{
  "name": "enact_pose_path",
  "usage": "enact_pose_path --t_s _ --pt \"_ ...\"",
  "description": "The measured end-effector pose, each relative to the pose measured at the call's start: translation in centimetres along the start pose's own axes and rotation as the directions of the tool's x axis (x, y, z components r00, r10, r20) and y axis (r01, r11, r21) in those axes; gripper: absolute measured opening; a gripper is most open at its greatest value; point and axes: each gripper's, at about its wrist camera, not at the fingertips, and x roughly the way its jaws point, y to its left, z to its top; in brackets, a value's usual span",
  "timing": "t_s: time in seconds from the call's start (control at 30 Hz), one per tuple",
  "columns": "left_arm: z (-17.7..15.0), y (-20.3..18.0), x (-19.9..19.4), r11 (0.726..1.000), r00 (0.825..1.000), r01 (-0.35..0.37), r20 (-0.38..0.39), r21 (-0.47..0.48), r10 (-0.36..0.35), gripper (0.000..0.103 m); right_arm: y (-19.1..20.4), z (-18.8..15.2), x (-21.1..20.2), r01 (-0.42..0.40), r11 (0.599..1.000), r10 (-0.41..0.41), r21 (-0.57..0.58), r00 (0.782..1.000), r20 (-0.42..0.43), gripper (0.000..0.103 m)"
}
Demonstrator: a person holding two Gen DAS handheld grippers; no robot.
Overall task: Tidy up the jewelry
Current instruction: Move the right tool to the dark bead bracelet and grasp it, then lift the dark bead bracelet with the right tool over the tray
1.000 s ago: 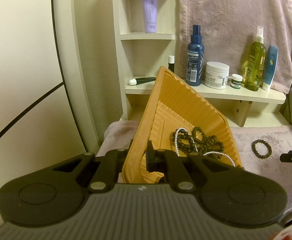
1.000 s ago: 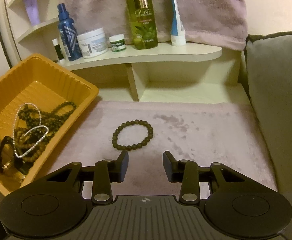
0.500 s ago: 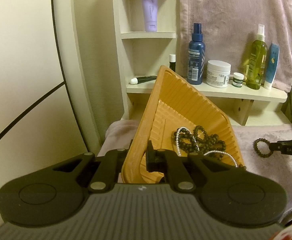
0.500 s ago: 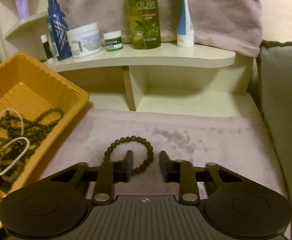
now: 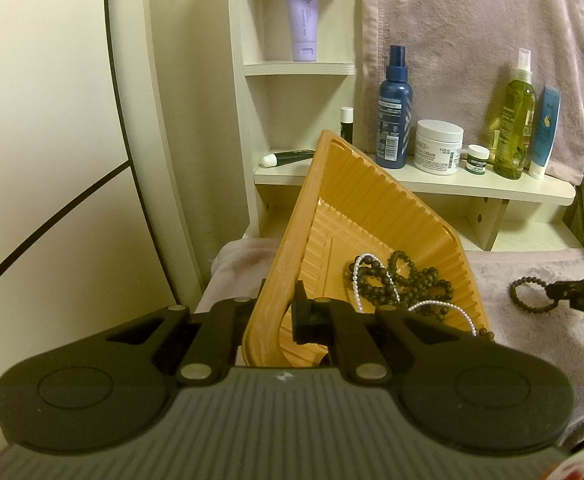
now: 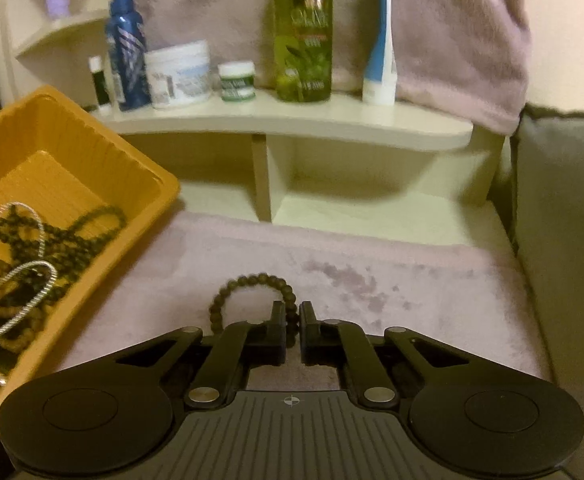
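Left claw (image 5: pixel 277 308) is clamped on the near rim of the orange tray (image 5: pixel 356 200), one finger outside the wall and the other inside, and the tray sits tipped up on that side. Inside the tray there's a tangle of dark bead strands (image 5: pixel 408 280) with a string of small white pearls (image 5: pixel 362 276) looped through it, all bunched toward the lower corner at about 4 o'clock from the claw.

Right claw (image 6: pixel 292 322) is closed on the dark bead bracelet (image 6: pixel 247 282), pinching the right side of the loop between its fingers. The rest of the bracelet arcs out toward 11 o'clock and lies on the mauve fuzzy cloth (image 6: pixel 392 280) covering the table. From the left wrist view you can see the same thing way over at 3 o'clock: the bracelet lies flat on the cloth with the black claw tips biting its right edge, well apart from the tray.

Behind all that is a pale wooden shelf (image 6: pixel 292 120) with a blue spray bottle (image 6: pixel 125 44), a white cream jar (image 6: pixel 179 74), a tiny green-label jar (image 6: pixel 235 80), a green olive bottle (image 6: pixel 302 28) and a blue-and-white tube (image 6: pixel 380 52). A pinkish towel (image 5: pixel 472 40) hangs behind them, and a grey cushion (image 6: pixel 564 240) sits off at 3 o'clock.
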Motion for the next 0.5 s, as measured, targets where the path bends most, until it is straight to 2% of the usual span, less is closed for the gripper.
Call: enact_pose_path --t_s 0.5 --pt "0.0 -0.3 0.0 1.000 1.000 -0.001 0.004 0.000 0.001 0.007 1.9 2.3 -6.3 -0.036 0.997 0.043 -0.074 0.994 0.100 0.006"
